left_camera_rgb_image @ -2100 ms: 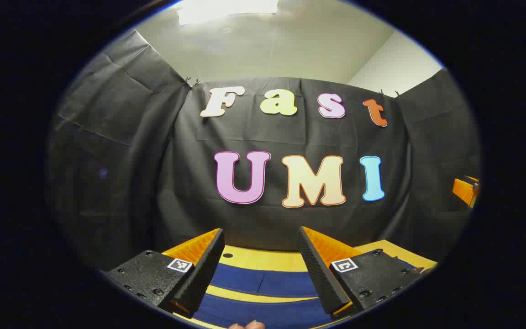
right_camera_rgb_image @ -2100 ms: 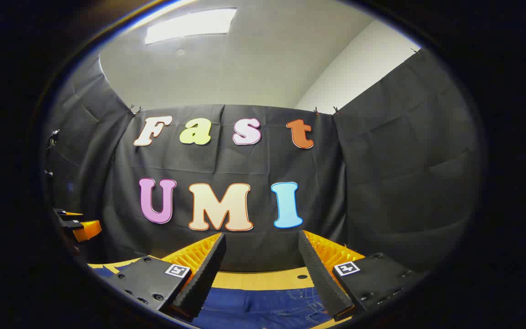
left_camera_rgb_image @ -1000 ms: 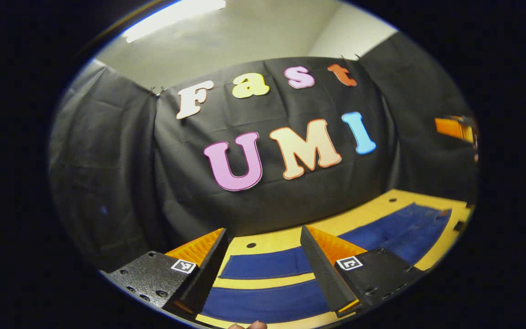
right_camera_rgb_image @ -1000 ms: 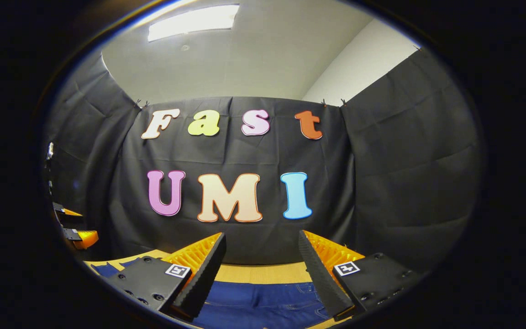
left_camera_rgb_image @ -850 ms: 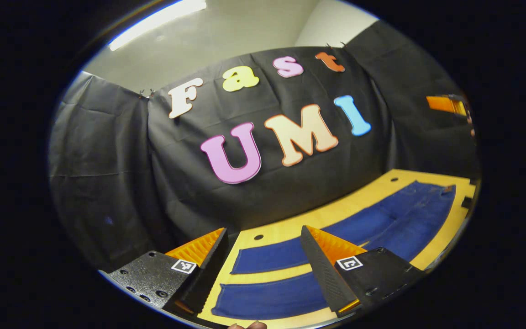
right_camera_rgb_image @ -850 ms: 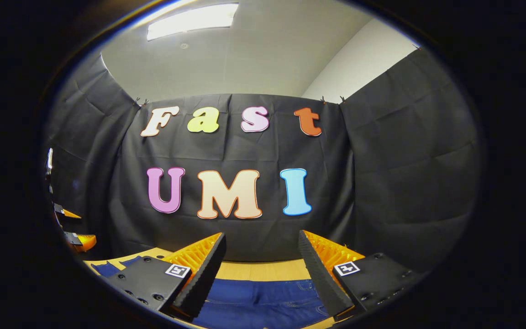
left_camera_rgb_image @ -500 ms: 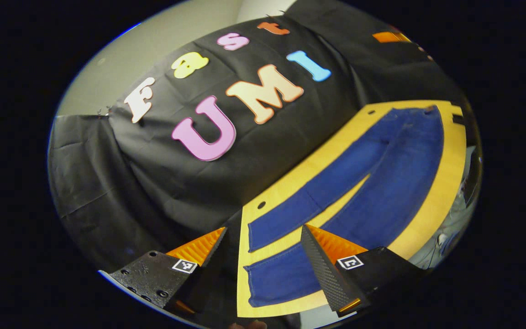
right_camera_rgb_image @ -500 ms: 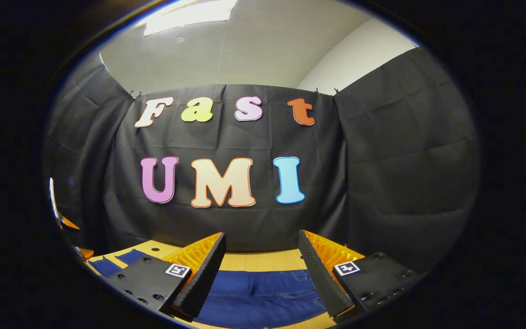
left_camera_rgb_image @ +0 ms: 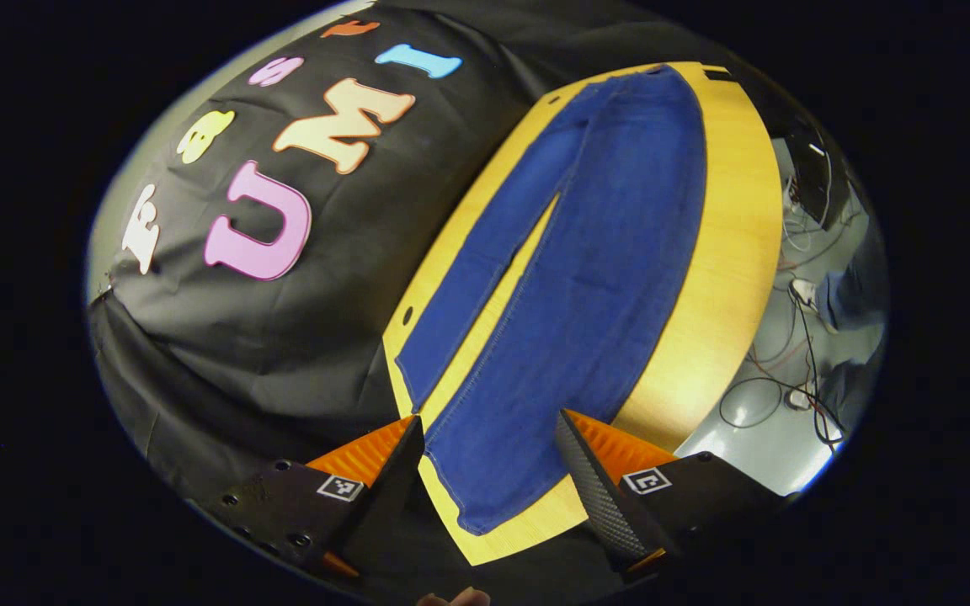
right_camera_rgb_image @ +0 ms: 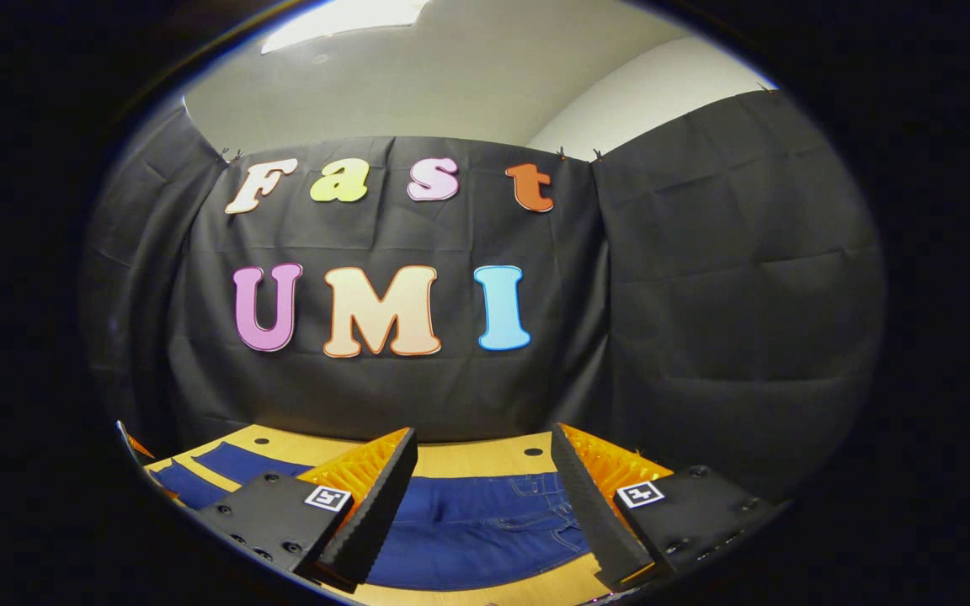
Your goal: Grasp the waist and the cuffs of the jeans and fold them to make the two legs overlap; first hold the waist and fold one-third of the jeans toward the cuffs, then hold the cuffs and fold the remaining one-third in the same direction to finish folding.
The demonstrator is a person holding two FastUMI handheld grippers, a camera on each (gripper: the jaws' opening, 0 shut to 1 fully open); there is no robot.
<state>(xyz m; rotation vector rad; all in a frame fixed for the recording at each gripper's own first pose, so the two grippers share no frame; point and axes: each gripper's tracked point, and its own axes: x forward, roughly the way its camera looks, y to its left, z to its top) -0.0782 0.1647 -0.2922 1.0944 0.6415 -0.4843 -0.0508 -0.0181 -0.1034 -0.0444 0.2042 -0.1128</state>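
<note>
left gripper (left_camera_rgb_image: 485, 471) is gaping wide over near cuff | right gripper (right_camera_rgb_image: 478, 492) is gaping wide above waist | jeans (left_camera_rgb_image: 603, 252) are lying flat on counter (left_camera_rgb_image: 729, 252), stretching toward 1 o'clock | step: approaching; next: pinching cuff and waist

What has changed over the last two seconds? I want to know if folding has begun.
No fold yet. The left gripper has rolled and swung over the cuff end, so its view now runs the full length of the jeans. The right gripper has tipped slightly down toward the waist. Both stay open, holding nothing. The jeans still lie flat on the table, legs apart.
</note>
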